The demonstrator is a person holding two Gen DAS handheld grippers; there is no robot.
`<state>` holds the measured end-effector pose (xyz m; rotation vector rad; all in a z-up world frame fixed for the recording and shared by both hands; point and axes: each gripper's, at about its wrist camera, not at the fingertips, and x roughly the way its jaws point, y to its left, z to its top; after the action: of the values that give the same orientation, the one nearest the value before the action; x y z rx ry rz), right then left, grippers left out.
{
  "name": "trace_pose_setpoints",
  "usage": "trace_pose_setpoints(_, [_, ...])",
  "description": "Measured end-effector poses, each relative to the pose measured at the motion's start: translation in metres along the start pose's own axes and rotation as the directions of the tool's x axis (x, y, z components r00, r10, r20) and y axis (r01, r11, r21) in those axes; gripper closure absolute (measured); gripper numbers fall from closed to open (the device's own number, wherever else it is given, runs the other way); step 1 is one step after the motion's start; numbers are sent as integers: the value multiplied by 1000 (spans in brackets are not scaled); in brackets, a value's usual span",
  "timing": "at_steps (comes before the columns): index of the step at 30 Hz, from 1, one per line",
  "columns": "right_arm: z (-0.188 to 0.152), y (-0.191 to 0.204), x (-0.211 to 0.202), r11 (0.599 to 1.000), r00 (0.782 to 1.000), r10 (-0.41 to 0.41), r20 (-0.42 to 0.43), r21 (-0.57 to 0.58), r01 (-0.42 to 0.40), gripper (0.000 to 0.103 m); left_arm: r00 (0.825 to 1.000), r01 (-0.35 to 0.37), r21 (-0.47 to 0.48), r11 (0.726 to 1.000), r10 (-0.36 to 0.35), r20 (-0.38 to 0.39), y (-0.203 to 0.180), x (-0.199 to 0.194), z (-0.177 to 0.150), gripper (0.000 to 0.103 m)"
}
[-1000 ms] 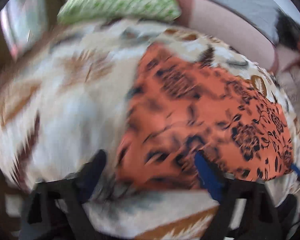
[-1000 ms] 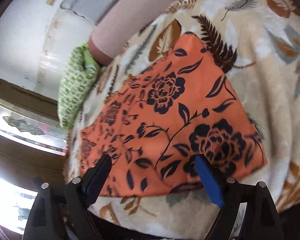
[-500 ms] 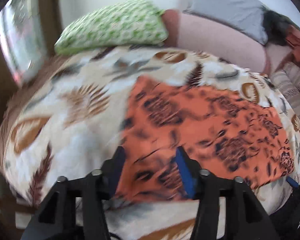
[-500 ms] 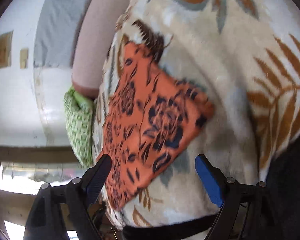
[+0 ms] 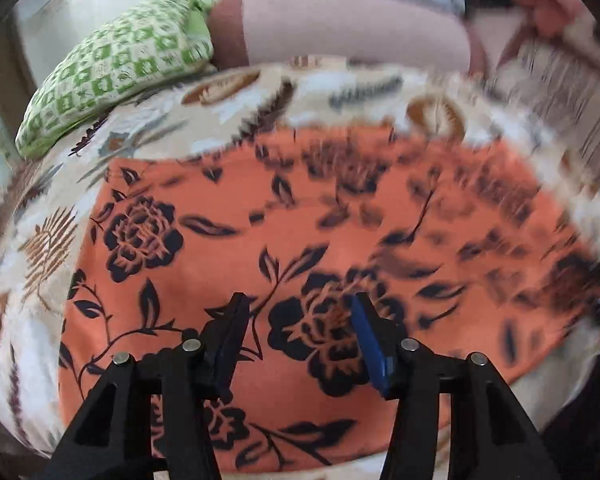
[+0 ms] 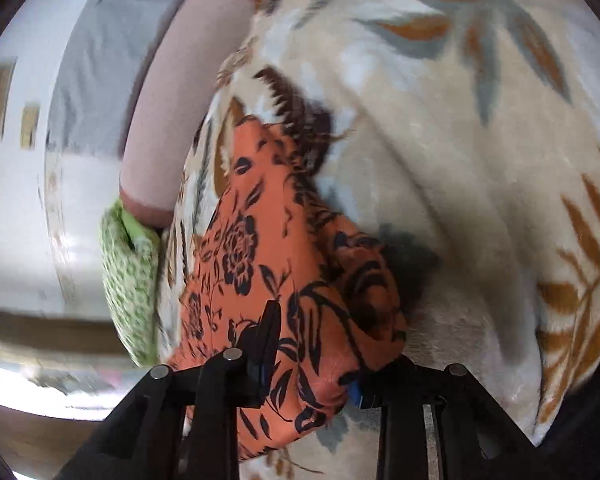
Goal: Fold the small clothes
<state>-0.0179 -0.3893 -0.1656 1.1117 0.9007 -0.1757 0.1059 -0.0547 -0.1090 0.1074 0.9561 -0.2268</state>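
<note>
Cloth: orange garment point(image 5: 300, 240) with black flowers lay spread on the leaf-print blanket point(image 5: 48, 240) over the bed; near edge ran under the left fingers, far edge blurred.
Left hand-held gripper point(image 5: 296, 320): jaws part-open over the garment, a flower between the fingers, nothing pinched.
Right hand-held gripper point(image 6: 312, 344): corner of the garment point(image 6: 260, 272) bunched between the jaws and lifted; grip looked closed on it, right fingertip hidden by fabric.
Room: bare blanket point(image 6: 460, 160) wide to the right of the raised corner.
Far edge: green checked pillow point(image 5: 116, 68) and pink bolster point(image 5: 340, 32) beyond the garment, apart from it.
</note>
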Motion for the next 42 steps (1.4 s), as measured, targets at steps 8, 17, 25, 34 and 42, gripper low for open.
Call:
trace_pose_setpoints(8, [-3, 25, 9, 989, 997, -61, 50, -131, 67, 89, 997, 10, 69, 998, -5, -78, -6, 19, -12, 57])
trace_pose_setpoints(17, [-104, 234, -17, 707, 988, 99, 117, -707, 13, 90, 977, 42, -333, 942, 31, 212, 148, -107, -23, 66])
trace_pose_setpoints(25, [-261, 260, 178, 461, 941, -217, -261, -877, -137, 89, 966, -132, -606, 784, 239, 99, 284, -134, -103, 65])
trace_pose_setpoints(34, [-242, 292, 147, 508, 948, -87, -305, -833, -221, 90, 975, -125, -631, 765, 212, 65, 295, -123, -140, 65])
trace_pose_setpoints(42, [-282, 249, 183, 483, 917, -190, -350, -847, -223, 85, 982, -110, -594, 797, 181, 60, 280, -117, -133, 63])
